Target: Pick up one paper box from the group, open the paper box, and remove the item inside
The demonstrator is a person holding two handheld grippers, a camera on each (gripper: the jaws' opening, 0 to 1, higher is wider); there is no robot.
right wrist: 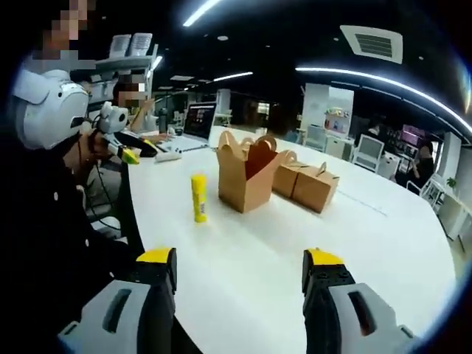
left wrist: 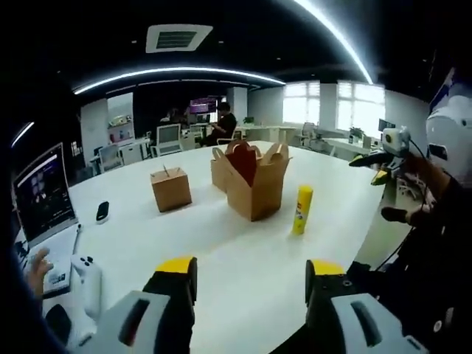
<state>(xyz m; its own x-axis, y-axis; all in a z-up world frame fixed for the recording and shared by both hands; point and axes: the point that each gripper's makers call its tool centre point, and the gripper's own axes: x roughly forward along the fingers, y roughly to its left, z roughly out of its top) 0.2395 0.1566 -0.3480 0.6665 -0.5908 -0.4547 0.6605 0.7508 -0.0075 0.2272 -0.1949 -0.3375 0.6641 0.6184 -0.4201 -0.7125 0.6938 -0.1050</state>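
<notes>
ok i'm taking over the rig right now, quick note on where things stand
Left gripper: open, empty, above the white table.
Right gripper: open, empty.
Open paper box stands mid-table, flaps up, something red inside. Yellow glue stick stands upright beside it, apart. Two closed boxes sit behind; another closed box stands apart.
Done: one box opened, glue stick apparently out.
Left: possibly nothing; check the red inside.

- The room is lit from above by long ceiling light strips (left wrist: pixel 177 72), bent into arcs by the fisheye lens.
- Daylight is admitted through bright, washed-out windows (left wrist: pixel 335 103) at the far right.
- Soft glare is spread over the white table (right wrist: pixel 383 228); faint shadows are cast.
- Edges are darkened and stretched.
</notes>
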